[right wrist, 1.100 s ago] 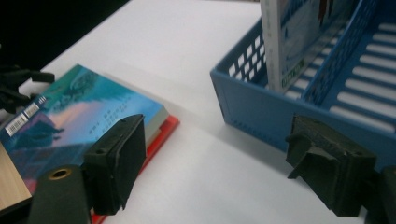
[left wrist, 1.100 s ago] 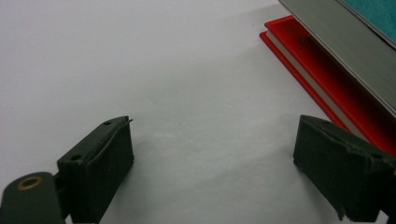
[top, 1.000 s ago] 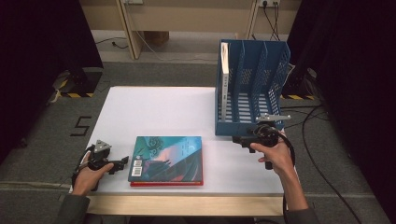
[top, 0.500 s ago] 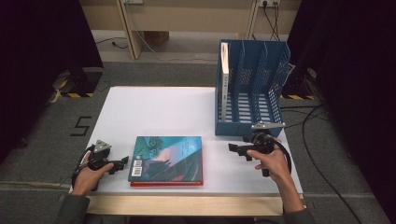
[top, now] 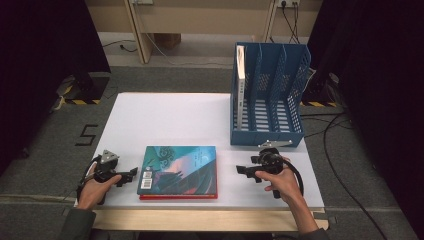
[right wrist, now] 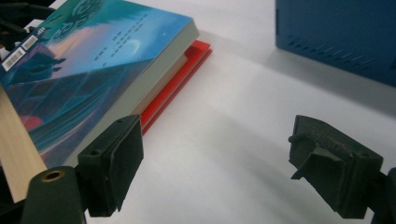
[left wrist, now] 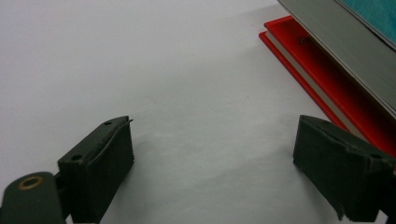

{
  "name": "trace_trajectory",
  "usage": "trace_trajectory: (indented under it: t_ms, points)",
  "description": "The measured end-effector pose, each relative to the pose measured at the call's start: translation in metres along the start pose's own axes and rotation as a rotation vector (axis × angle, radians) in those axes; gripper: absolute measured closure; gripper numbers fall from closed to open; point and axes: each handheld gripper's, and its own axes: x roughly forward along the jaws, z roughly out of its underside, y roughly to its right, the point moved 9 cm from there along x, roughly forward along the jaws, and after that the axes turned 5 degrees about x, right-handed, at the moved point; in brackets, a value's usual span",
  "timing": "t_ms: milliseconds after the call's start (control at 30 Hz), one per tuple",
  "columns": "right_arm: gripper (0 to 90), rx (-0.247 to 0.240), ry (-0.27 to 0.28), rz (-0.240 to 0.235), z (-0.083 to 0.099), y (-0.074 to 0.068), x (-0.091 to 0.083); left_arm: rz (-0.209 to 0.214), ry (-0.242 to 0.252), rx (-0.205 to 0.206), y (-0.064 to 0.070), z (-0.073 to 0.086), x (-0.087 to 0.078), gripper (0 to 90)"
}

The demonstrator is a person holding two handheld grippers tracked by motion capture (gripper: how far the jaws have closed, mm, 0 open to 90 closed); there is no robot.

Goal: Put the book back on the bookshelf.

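A teal-covered book [top: 179, 167] lies flat on top of a thinner red book [top: 178, 197] near the table's front edge. My left gripper [top: 131, 173] rests on the table just left of the stack, open, its jaws wide apart over bare white table [left wrist: 210, 154]; the red book's [left wrist: 303, 65] edge passes by the right jaw. My right gripper [top: 242, 171] stands to the right of the stack, open and holding nothing, pointing at the books. In the right gripper view [right wrist: 215, 163] the teal book [right wrist: 88, 60] and the red book [right wrist: 180, 74] sit ahead on the left.
A blue slotted file rack [top: 270, 100] stands at the table's back right [right wrist: 341, 37], with one pale book [top: 241, 85] upright in its leftmost slot. The white table [top: 170, 120] stretches open behind the stack. A cable [top: 300, 180] loops from the right gripper.
My right gripper has dropped away from the rack toward the front edge and come a little closer to the books. The left gripper and the books stay put.
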Motion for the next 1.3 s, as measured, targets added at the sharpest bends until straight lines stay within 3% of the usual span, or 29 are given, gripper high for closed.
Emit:
trace_trajectory:
  t_ms: [567, 867, 1067, 1167, 1300]
  points:
    - [19.4, -0.005, -0.035, -0.031, 0.008, -0.012, 0.018, 0.0, 0.033, -0.007, 0.002, -0.005, -0.006, 14.8]
    - [19.4, 0.009, -0.032, -0.065, 0.008, -0.022, 0.024, 0.037, 0.058, -0.012, 0.012, -0.013, -0.012, 14.8]
    - [19.4, -0.002, -0.042, -0.069, 0.01, -0.025, 0.027, 0.078, 0.045, 0.01, 0.023, -0.014, -0.013, 14.8]
    - [19.5, -0.001, -0.047, -0.075, 0.01, -0.027, 0.029, 0.063, 0.043, 0.03, 0.025, -0.015, -0.014, 18.1]
    - [19.7, -0.003, -0.058, -0.076, 0.012, -0.028, 0.032, 0.076, 0.04, 0.027, 0.027, -0.015, -0.015, 22.6]
